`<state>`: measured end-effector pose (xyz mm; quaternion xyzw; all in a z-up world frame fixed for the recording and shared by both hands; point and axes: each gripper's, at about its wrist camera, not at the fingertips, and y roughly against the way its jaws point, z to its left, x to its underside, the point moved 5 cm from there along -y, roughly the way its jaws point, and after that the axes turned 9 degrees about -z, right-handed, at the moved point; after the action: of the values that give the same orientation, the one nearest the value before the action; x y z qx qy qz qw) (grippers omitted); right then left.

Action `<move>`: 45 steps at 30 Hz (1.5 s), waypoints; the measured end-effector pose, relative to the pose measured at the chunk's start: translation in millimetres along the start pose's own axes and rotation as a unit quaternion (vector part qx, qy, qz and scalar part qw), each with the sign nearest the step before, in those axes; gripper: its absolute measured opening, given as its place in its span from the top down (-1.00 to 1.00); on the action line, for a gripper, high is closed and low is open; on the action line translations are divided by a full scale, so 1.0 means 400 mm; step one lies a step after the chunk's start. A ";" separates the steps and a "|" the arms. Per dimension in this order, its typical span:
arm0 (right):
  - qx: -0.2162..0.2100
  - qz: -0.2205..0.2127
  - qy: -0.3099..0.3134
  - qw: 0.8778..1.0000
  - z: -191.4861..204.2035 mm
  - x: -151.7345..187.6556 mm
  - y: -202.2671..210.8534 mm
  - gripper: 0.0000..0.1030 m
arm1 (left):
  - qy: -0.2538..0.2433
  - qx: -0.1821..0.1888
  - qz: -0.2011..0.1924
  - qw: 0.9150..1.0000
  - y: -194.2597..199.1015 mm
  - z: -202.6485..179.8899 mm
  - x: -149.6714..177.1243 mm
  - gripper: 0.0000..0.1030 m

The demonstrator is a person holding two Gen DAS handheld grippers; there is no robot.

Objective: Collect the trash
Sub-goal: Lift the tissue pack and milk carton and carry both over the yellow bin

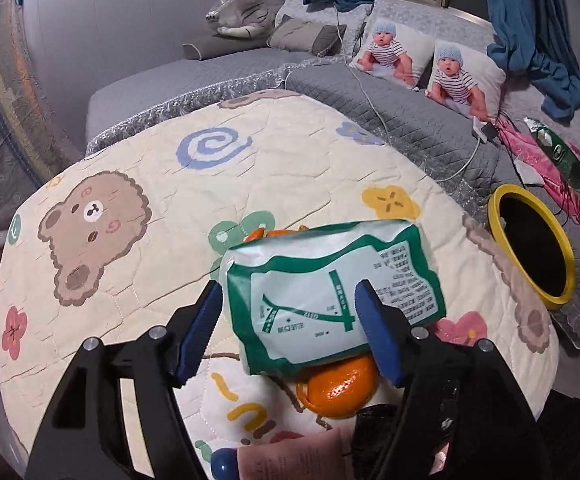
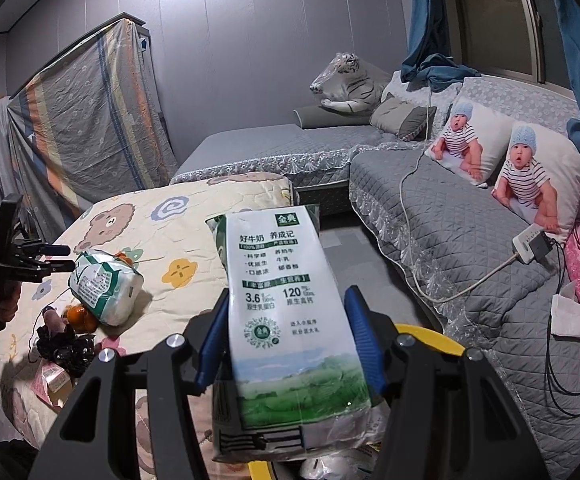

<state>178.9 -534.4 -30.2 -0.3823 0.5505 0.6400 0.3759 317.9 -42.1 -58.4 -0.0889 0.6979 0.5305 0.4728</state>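
Two oranges (image 1: 340, 390) half-hidden under packet (image 1: 330, 292); left tongs (image 1: 290, 328) open, right tongs (image 2: 286, 344) grip carton (image 2: 290, 312).

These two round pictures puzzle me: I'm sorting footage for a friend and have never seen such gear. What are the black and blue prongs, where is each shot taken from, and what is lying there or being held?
A person holds a hand tool with two fingers in each hand; a wide-angle camera on each tool looks along its fingers.

The left tool's picture shows the left gripper open around a green and white pack, its pads not pressing. The pack lies on a bear-print quilt on top of oranges. A yellow-rimmed bin stands to the right.

The right tool's picture shows the right gripper shut on a milk carton, above the same bin. At its left edge you see the other tool beside the pack, plus a crumpled black wrapper.
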 end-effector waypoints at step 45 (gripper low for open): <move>0.048 -0.025 -0.051 0.997 -0.146 0.049 0.104 -0.03 | -0.089 0.098 -0.128 0.983 0.088 -0.496 -0.301 1.00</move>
<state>137.4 -595.6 -36.2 -0.3449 0.5507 0.6219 0.4371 248.2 -236.5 53.5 -0.0827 0.6844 0.4005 0.6036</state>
